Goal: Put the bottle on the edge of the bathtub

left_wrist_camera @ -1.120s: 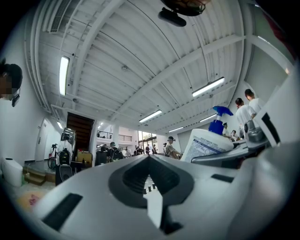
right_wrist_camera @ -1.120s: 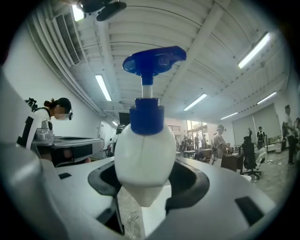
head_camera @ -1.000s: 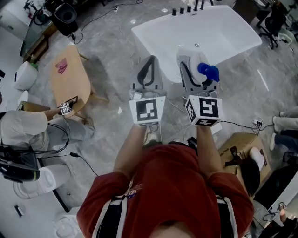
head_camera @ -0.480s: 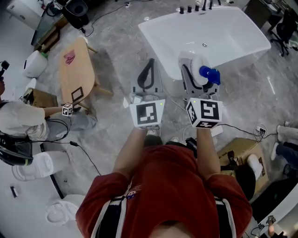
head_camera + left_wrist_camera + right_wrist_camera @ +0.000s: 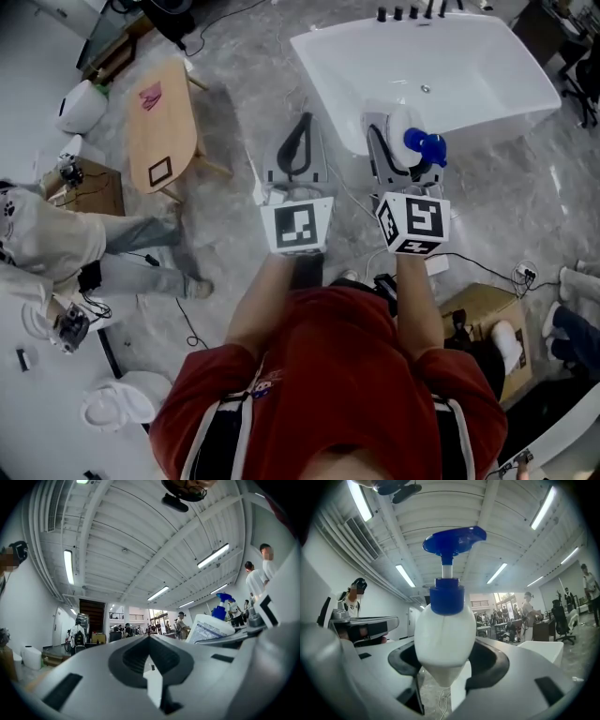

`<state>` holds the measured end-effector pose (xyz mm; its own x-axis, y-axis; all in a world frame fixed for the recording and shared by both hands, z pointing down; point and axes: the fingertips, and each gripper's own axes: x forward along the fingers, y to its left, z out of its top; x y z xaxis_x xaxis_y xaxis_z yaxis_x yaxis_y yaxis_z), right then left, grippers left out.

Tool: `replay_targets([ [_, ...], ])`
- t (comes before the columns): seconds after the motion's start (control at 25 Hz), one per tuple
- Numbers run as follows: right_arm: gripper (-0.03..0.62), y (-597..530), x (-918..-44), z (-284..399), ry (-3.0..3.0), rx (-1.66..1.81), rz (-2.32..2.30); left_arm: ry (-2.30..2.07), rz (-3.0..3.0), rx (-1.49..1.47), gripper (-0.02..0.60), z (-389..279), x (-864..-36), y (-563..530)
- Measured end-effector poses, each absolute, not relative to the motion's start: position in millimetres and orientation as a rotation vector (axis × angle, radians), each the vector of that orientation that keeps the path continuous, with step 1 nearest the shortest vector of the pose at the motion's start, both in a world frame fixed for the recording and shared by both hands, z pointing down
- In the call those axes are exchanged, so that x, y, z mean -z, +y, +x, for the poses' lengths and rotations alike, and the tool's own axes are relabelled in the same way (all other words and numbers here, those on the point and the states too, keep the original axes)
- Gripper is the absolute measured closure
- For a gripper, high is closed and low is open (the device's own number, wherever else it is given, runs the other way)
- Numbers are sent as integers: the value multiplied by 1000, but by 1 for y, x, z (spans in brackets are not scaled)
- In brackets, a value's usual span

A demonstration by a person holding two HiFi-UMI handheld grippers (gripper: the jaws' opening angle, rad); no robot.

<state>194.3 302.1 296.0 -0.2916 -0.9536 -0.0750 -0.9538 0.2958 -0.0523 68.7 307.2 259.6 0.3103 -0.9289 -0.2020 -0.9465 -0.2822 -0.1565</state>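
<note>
Wooden tabletop (image 5: 173, 141) far off on our left, with something pink (image 5: 150, 95) on it. Does that concern us?

No, it stands well apart from our line. Next along is our left gripper (image 5: 300, 141): its fingers (image 5: 93, 677) are together with nothing between them, and it is held just beside the right one.

And the bottle?

It is in our right gripper (image 5: 401, 131). The fingers (image 5: 525, 672) are clamped on the belly of the white bottle (image 5: 445, 639), which stands upright with its blue pump (image 5: 454, 539) on top.

Which way is the tub from there?

Ahead and under. From above, the bottle (image 5: 405, 127) shows over the near rim of the bathtub (image 5: 497, 108), towards its left end. How high we hold it over that rim we cannot tell. We judge that a short carry forward and a straight lowering, base first, would seat it. The right hand is the one to do it.

Anything in the way?

The near rim looks bare. The taps (image 5: 412, 13) sit at the far end, well apart. On the right, near our feet, a cardboard box (image 5: 478, 305) lies behind us and off our path.
</note>
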Motion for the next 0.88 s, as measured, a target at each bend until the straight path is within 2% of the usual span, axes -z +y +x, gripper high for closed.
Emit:
replay_targets([
  [0.44, 326, 250, -299, 183, 2460, -26, -1856, 1703, -2376, -167, 565, 61, -261, 249],
  [0.88, 327, 146, -302, 119, 2491, -22, -1907, 1690, -2414, -154, 565, 4, -265, 142],
])
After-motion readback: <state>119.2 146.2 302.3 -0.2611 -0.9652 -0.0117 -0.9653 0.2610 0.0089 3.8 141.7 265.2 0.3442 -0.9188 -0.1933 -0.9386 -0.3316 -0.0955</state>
